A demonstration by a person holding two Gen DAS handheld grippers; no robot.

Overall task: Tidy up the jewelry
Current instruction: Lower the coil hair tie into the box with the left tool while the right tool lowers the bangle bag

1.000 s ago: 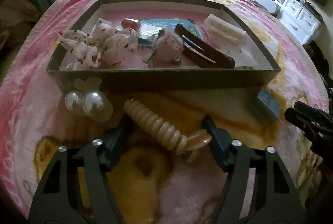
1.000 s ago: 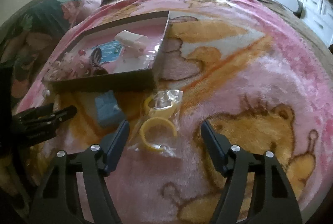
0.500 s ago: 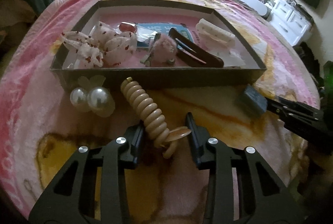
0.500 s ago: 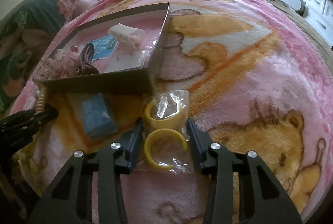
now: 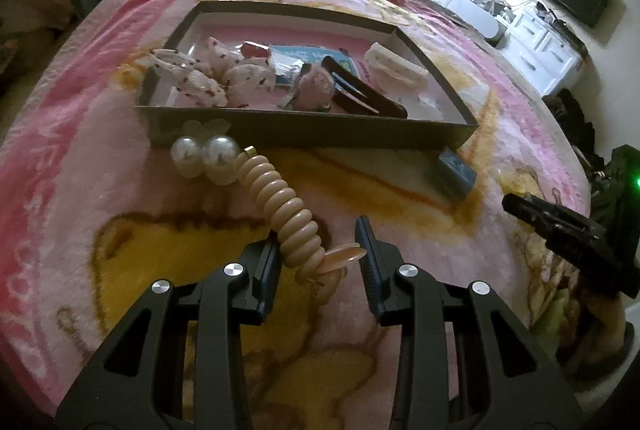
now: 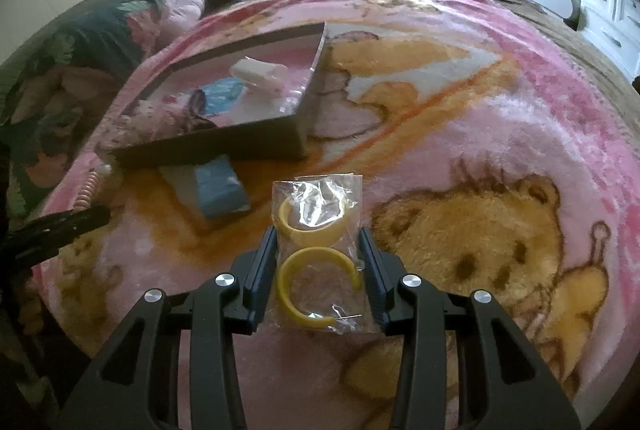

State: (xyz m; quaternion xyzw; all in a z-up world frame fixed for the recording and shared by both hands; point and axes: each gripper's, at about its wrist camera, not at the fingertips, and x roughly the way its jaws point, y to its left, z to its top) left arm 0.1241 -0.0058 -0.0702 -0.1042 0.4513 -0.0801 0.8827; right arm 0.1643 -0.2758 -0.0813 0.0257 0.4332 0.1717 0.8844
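- The left claw point(image 5: 320, 262) was pinched on the near end of a beige spiral hair tie point(image 5: 280, 206), whose coils ran like a ribbed cord up and away from the fingers toward the box point(image 5: 312, 132).
- A flat, glossy tan disc point(image 5: 344, 254) sat at the gripped end of the tie, between the two pads, with a small loop hanging below it.
- The far tip of the tie, capped by a small gold band, lay just beside a pair of large pearl earrings point(image 5: 208, 160) on the bed blanket point(image 5: 120, 230).
- The pearls were round, white and shiny, lying close against the box's near wall.
- The right claw point(image 6: 320, 258) was closed on a clear plastic bag point(image 6: 320, 254) that held two yellow hoop earrings, its pads pressing the bag's side edges.
- The nearer hoop point(image 6: 316, 286) was an open C with a thin metal pin at its end; the farther hoop point(image 6: 312, 230) showed partly under crinkled, glaring plastic.
- The bag rested on the pink, plush blanket over a bear print.
- A small blue box point(image 6: 220, 190) lay on the blanket between the bag and the big box.
- The shallow dark box held a spotted white scrunchie point(image 5: 212, 78), a brown hair clip point(image 5: 360, 90), a white clip point(image 5: 396, 70) and a blue card point(image 5: 304, 56).
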